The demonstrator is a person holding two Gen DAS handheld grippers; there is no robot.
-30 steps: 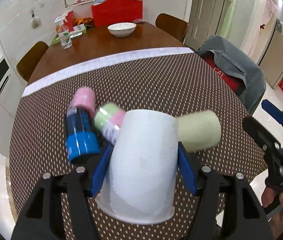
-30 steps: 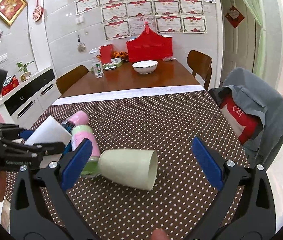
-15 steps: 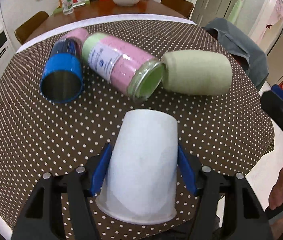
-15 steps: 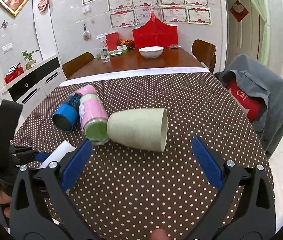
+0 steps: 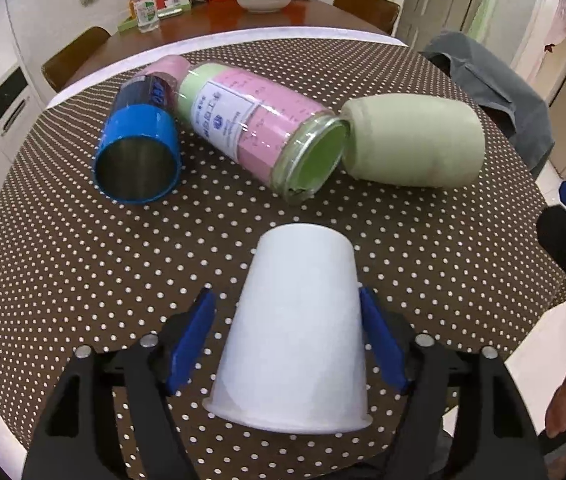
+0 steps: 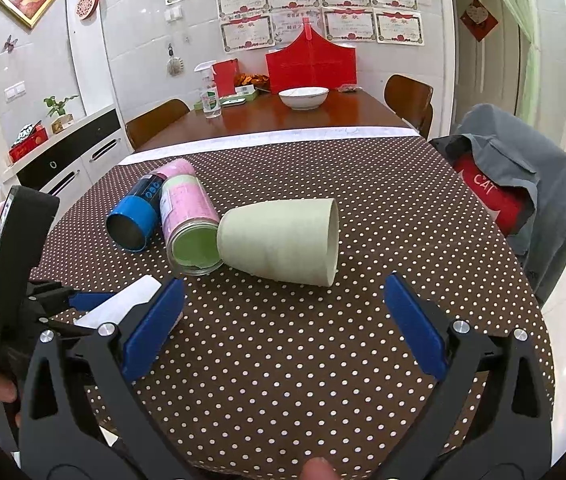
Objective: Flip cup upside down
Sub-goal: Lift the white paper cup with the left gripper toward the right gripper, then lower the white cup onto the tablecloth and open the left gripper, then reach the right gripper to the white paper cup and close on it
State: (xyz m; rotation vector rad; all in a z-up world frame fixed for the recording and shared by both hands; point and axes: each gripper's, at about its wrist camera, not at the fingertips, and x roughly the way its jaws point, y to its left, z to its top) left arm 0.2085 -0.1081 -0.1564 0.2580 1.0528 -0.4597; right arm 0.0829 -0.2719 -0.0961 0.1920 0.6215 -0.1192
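Matt white paper cup (image 5: 295,328); glossy glass jar (image 5: 259,128); dotted cloth tablecloth (image 5: 83,264).

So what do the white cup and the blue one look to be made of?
White cup: likely thin matte plastic or paper, judging by its rolled rim and slightly translucent wall. Blue cup: apparently steel, with a grey reflective interior under a glossy blue outer band.

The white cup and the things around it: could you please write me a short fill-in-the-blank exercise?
1. The white cup stands with its rim facing ____.
2. The left gripper has ____ fingers.
3. The pale green cup lies on its ____.
4. The right gripper holds ____.

Missing words: down; blue; side; nothing
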